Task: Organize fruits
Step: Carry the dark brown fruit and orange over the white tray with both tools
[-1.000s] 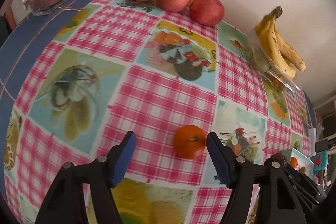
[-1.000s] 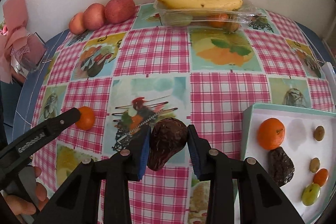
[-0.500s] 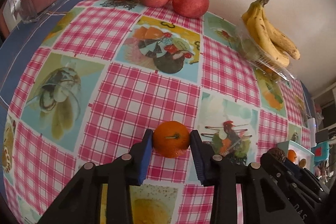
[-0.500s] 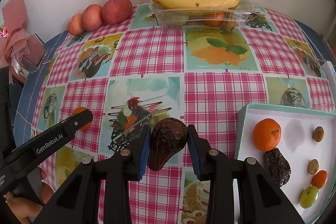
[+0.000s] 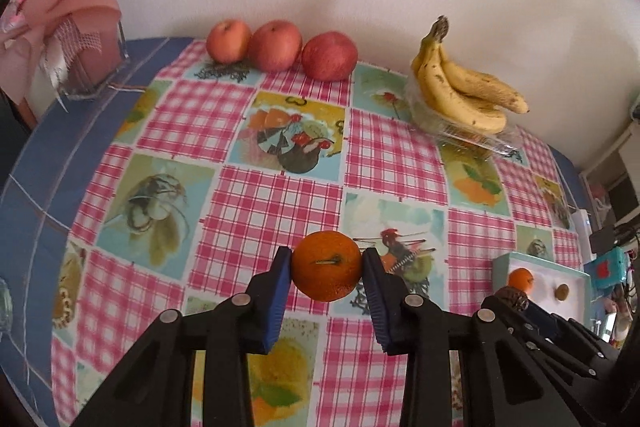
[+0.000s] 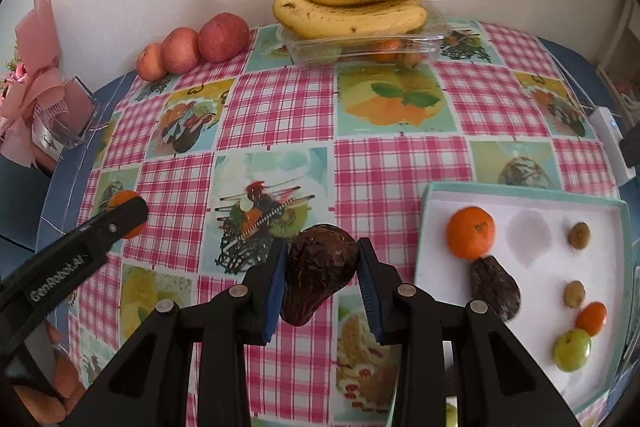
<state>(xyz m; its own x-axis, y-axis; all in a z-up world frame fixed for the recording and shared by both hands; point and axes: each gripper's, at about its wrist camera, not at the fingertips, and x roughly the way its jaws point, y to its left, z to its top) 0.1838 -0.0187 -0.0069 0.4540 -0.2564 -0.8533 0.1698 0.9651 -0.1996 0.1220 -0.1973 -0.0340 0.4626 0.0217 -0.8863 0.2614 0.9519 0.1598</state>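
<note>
Left gripper [image 5: 326,273] clamped on a small orange [image 5: 326,271], blue pads pressed to both its sides, fruit held above the checked tablecloth [image 5: 264,203]. Right gripper [image 6: 322,267] clamped on a dark wrinkled avocado [image 6: 318,273], narrow end hanging down between the pads, also clear of the cloth.

Wide bare cloth in the middle — open from the grippers back to the wall. Along the far edge against the wall: three apples [image 5: 280,47] in a row, touching one another, and a bunch of bananas [image 6: 352,7] lying on a clear plastic box [image 6: 360,45] with fruit inside. At the left edge, off the cloth on the blue tabletop [image 5: 44,155], a clear vase with a pink ribbon [image 6: 36,107]. At the right, near the table's edge, a white tray with teal rim [image 6: 520,193] holding an orange [image 6: 470,233], a second dark avocado [image 6: 494,287] touching it, two small brown fruits, a small orange fruit and a green one; an empty avocado-shaped hollow [image 6: 528,241] just beside the orange.

White lettering on the left gripper's arm in the right wrist view — too blurred to read.
</note>
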